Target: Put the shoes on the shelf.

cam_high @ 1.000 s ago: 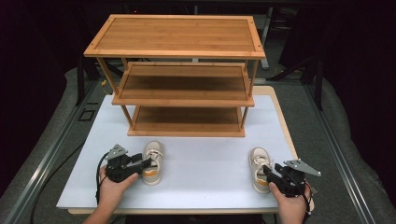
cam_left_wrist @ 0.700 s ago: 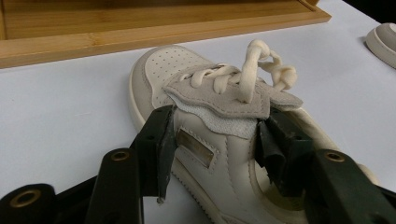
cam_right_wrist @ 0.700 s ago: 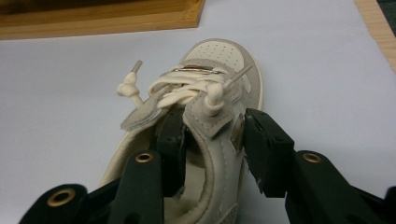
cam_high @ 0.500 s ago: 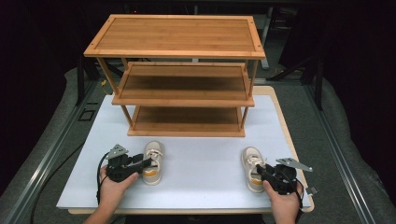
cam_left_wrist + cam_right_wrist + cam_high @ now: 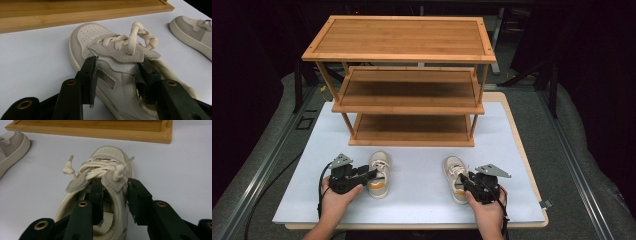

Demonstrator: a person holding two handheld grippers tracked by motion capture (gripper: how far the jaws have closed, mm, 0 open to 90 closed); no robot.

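Two hands enter from the bottom edge of the high view, each holding a gripper low over the white tabletop [image 5: 412,200]. The left gripper [image 5: 371,174] has been closing; its jaws straddle the left shoe [image 5: 379,175], one inside the collar. The right gripper [image 5: 465,181], also closing, brackets the right shoe's [image 5: 455,176] padded side wall. Both are cream leather sneakers with knotted laces, below centre. A slatted bamboo rack [image 5: 404,80] stands above.

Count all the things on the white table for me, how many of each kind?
Shoes: 2, the left shoe and the right shoe
Wooden shelf racks: 1, the rack
Tools held in hands: 2, the left tool and the right tool
Total: 5
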